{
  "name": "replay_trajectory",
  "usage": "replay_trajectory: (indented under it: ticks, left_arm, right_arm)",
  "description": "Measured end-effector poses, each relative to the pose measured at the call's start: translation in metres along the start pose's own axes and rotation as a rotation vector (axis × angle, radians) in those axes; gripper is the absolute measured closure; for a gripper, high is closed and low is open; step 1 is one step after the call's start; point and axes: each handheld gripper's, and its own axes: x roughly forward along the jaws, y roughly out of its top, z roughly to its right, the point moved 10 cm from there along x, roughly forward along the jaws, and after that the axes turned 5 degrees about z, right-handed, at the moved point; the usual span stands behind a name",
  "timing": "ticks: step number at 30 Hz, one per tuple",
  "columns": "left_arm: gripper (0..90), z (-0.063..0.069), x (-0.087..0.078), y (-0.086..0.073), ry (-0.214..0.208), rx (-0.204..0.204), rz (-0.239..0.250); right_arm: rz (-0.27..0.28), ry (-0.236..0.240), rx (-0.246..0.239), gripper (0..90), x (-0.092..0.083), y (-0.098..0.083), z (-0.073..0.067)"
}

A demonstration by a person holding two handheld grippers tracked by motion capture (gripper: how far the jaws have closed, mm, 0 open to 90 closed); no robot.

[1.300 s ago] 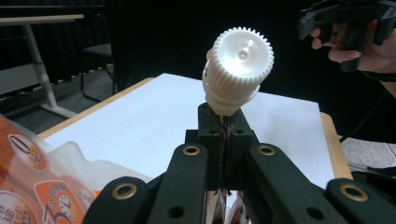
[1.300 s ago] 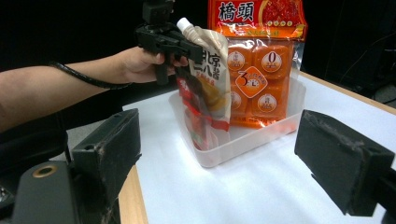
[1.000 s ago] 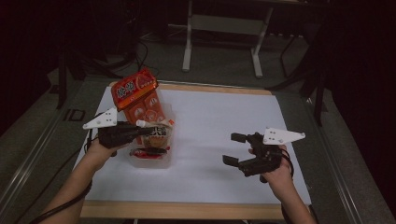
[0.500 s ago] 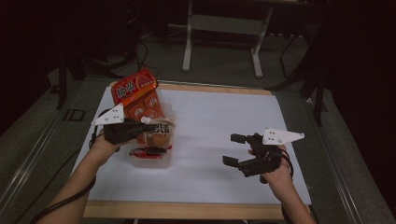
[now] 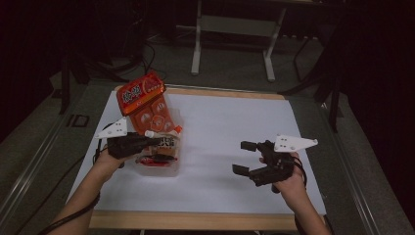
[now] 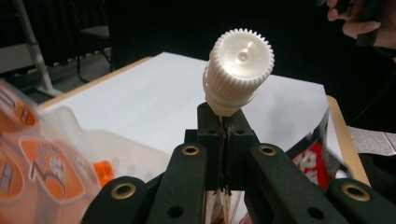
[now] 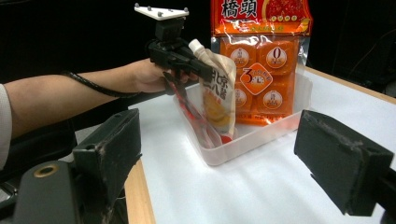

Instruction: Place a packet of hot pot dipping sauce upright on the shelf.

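High view first: a clear plastic tub sits on the white sheet that covers the bench, and everything else is placed from it. The left gripper reaches over the tub's near-left side with its jaws pinched on the neck of a spouted pouch, whose white cap sticks out just past the jaw tips; the pouch's lower end hangs inside the tub. An orange packet leans out of the tub's far end. The right gripper rests well apart from the tub, out on the bare sheet, jaws wide with nothing between them. Left gripper view: the two black jaws meet tight below the ribbed white cap, gripping the pouch just under it, with the translucent tub wall and orange packet low at one side. Right gripper view: its own jaws stand far apart and empty, framing the tub; the pouch hangs upright in the tub from the left gripper, its bottom down among the contents, and the orange packet stands tall against the tub's rear wall.
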Motion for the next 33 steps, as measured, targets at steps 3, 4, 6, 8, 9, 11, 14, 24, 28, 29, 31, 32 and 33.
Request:
replay_trajectory:
  ticks: [3, 4, 6, 8, 9, 11, 14, 24, 28, 29, 31, 32, 33]
  left_arm:
    - [87.4, -0.002, -0.002, -0.011, 0.006, -0.025, -0.008]
    - [87.3, -0.002, -0.002, -0.013, 0.008, -0.027, -0.011]
    - [87.1, -0.003, -0.003, -0.018, 0.012, -0.039, -0.012]
    - [87.0, -0.004, -0.006, -0.019, 0.018, -0.050, -0.007]
    - [87.0, -0.004, -0.007, -0.020, 0.016, -0.050, -0.009]
    - [86.9, -0.004, -0.009, -0.021, 0.021, -0.052, -0.011]
    - [86.1, -0.004, -0.011, -0.022, 0.028, -0.048, -0.009]
    - [57.0, 0.000, -0.019, 0.002, 0.066, -0.025, 0.025]
    - [55.2, 0.005, -0.019, 0.013, 0.055, 0.001, 0.000]
    - [55.1, 0.006, -0.019, 0.018, 0.060, 0.016, -0.002]
    - [53.7, 0.008, -0.019, 0.025, 0.055, 0.015, 0.005]
    - [53.5, 0.009, -0.019, 0.029, 0.054, 0.019, 0.010]
    - [53.5, 0.011, -0.019, 0.034, 0.047, 0.023, 0.013]
  right_arm:
    - [-0.002, 0.002, 0.000, 14.6, 0.000, -0.001, 0.000]
    - [-0.003, 0.001, 0.000, 14.6, 0.000, -0.001, 0.000]
    - [-0.004, 0.001, 0.000, 14.6, 0.000, -0.001, 0.000]
    - [-0.005, 0.002, 0.001, 14.6, 0.000, -0.001, 0.000]
    - [-0.008, 0.001, 0.002, 14.6, 0.000, -0.002, 0.000]
    - [-0.011, -0.001, 0.002, 14.7, 0.001, -0.002, 0.001]
    - [-0.011, 0.001, 0.004, 14.7, 0.001, -0.002, 0.001]
    - [-0.016, 0.003, 0.008, 14.7, 0.002, -0.004, 0.001]
    - [-0.018, 0.003, 0.009, 14.7, 0.002, -0.004, 0.000]
    - [-0.018, 0.004, 0.006, 14.7, 0.002, -0.004, 0.000]
    - [-0.017, 0.003, 0.008, 14.7, 0.002, -0.003, 0.000]
    - [-0.017, 0.003, 0.008, 14.7, 0.002, -0.003, 0.000]
    - [-0.018, 0.003, 0.009, 14.8, 0.001, -0.004, 0.000]
